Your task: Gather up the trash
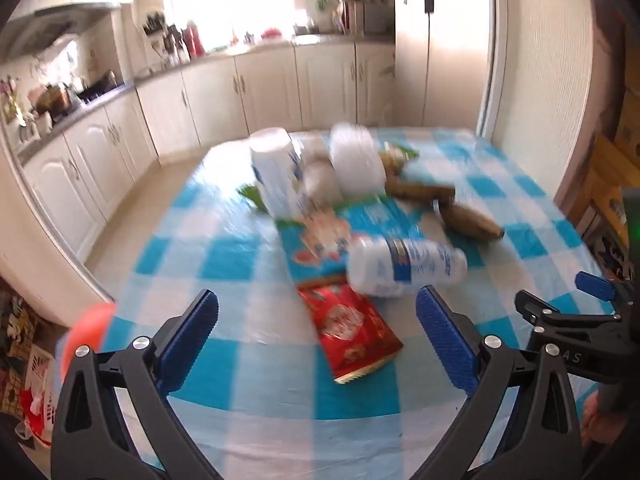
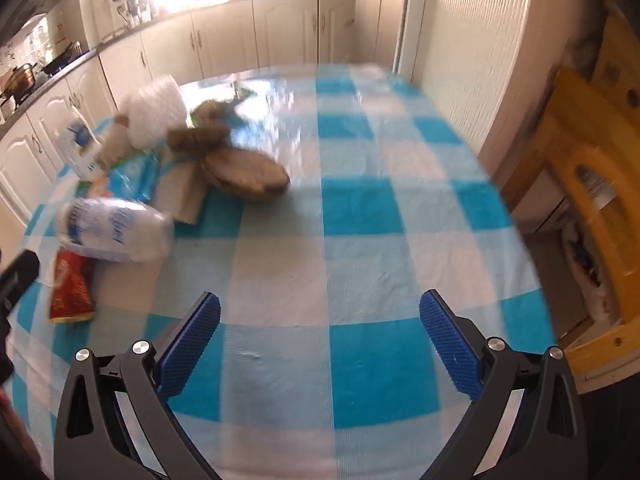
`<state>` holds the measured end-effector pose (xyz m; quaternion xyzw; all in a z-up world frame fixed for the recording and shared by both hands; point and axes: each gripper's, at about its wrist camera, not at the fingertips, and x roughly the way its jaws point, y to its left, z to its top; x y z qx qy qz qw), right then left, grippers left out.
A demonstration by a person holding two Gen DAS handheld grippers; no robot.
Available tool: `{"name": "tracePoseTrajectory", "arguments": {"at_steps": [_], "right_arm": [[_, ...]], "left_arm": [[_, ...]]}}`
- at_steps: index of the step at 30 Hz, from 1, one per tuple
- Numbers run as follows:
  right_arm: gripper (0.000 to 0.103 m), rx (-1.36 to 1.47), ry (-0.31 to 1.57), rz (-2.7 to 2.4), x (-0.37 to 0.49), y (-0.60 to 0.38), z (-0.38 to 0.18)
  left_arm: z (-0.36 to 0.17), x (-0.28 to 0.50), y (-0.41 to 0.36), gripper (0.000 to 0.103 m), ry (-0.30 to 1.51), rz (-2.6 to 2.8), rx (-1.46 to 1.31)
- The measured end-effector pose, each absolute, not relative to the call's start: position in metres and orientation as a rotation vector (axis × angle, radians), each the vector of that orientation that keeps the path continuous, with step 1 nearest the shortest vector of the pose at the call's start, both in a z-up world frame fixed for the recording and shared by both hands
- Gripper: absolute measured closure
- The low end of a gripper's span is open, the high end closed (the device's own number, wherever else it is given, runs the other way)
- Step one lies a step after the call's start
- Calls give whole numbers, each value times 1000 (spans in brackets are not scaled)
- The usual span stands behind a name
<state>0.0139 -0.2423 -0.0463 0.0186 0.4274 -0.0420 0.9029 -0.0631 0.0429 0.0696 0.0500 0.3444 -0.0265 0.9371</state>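
Trash heap mid-table [image 1: 248, 432]: lying bottle [image 1: 406, 266], red packet [image 1: 352, 334] nearest, cups, brown scraps behind. Left gripper [image 1: 318, 326] and right gripper [image 2: 320, 330] spread wide, empty, above cloth.

Strong daylight is pouring through the window [image 1: 228, 0] behind the kitchen counter [image 1: 120, 92], blowing it out to white in both views. Glare is streaking the plastic tablecloth [image 2: 280, 92] on the side nearest that window. Motion blur is smearing the white bottle [image 1: 404, 266] and the litter farther toward the window, while the blue pads [image 1: 192, 332] nearest the lens are staying sharp. Fisheye distortion is bending cabinets and walls, and dark vignetting is cutting the corners.
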Motion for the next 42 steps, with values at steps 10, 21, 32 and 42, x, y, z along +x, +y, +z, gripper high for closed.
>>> {"name": "tracePoseTrajectory", "arguments": {"at_steps": [10, 21, 32, 42], "right_arm": [[4, 3, 600, -102, -40, -222, 76], [4, -3, 362, -61, -106, -199, 164], [4, 26, 207, -77, -156, -197, 208], [4, 67, 154, -67, -173, -205, 220]], "left_arm": [[152, -103, 75, 4, 493, -15, 59], [223, -151, 116, 4, 298, 70, 44], [258, -181, 127, 4, 176, 104, 53], [271, -199, 129, 4, 124, 105, 58]]}}
